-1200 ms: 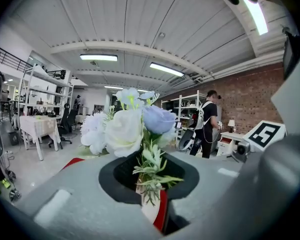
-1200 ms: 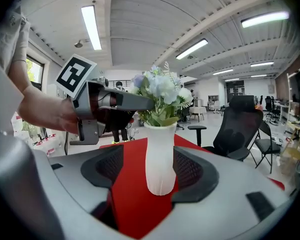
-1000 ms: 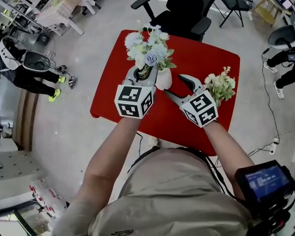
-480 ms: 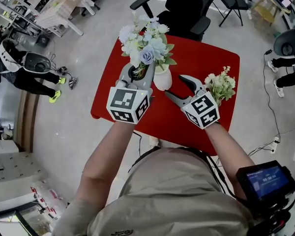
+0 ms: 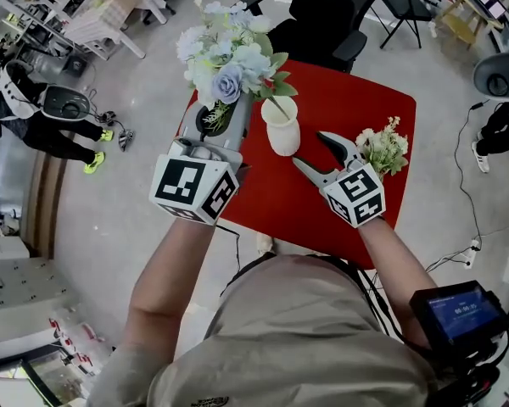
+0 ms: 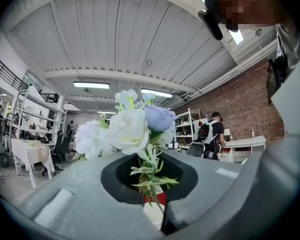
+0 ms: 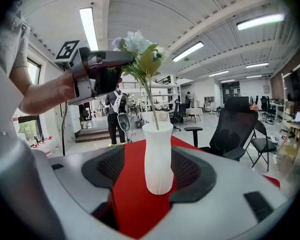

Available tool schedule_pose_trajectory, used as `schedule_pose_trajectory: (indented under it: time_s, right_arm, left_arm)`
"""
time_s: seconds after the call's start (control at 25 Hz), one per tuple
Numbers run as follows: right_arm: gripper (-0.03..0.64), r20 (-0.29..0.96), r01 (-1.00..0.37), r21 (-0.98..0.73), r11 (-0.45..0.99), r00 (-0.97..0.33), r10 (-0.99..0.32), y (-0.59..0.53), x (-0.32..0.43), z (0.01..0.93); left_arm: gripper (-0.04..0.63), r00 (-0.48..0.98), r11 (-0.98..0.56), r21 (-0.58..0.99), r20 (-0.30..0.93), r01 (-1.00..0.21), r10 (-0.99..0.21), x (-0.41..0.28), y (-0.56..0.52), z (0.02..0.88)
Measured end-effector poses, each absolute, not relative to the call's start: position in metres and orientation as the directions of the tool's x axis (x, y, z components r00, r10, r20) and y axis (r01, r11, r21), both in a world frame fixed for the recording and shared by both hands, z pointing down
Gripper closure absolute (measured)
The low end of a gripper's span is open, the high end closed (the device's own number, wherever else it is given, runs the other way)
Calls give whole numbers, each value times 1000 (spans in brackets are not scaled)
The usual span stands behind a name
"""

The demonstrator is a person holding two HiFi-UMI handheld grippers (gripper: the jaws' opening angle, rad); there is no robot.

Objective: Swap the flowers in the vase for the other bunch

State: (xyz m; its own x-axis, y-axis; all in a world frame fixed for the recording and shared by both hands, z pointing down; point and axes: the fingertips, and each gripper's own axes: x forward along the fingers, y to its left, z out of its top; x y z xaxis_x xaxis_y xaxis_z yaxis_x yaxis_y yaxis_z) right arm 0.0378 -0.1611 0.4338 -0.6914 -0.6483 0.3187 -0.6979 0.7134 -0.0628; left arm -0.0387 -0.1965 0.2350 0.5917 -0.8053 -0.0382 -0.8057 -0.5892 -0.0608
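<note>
The left hand-held gripper [image 5: 219, 117] is clamping the blue-and-white bunch [image 5: 225, 53] at upper left, one stem dipping into the vase [image 5: 282, 130] on the red surface [image 5: 343, 100]. The right hand-held gripper [image 5: 312, 149] is hovering half-open beside the vase, the other bunch [image 5: 382, 147] lying just right of it.

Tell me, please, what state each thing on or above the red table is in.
Blue-and-white bouquet: raised, one stem reaching into the vase mouth.
White vase: upright on the red table.
Cream bunch: lying on the table.
Left tongs: shut on the bouquet's stems.
Right tongs: open, vase between them, ungripped.
</note>
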Motion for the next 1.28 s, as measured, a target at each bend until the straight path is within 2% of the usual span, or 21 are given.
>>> schedule_pose_trajectory:
  time_s: [0.32, 0.52, 0.84, 0.96, 1.08, 1.28]
  right_arm:
    - [330, 310, -709, -52, 703, -681, -664, -150, 44, 428]
    - [342, 305, -721, -47, 692, -670, -677, -143, 42, 424]
    - [410, 315, -735, -31, 677, -650, -691, -134, 45, 420]
    - [499, 334, -741, -29, 671, -640, -692, -132, 44, 421]
    - [570, 349, -746, -31, 665, -632, -692, -131, 44, 418]
    - [598, 360, -756, -27, 654, -618, -699, -118, 43, 417]
  left_arm:
    - [551, 566, -563, -68, -156, -824, -810, -81, -170, 174]
    - [551, 533, -524, -96, -138, -846, -835, -128, -158, 163]
    - [551, 477, -476, -126, 26, -870, -879, -195, -157, 212]
    - [551, 465, -478, -132, 118, -868, -877, -214, -160, 248]
    - [551, 457, -491, -128, 226, -862, -861, -229, -165, 287]
    - [551, 459, -542, -95, 422, -835, -782, -245, -167, 354]
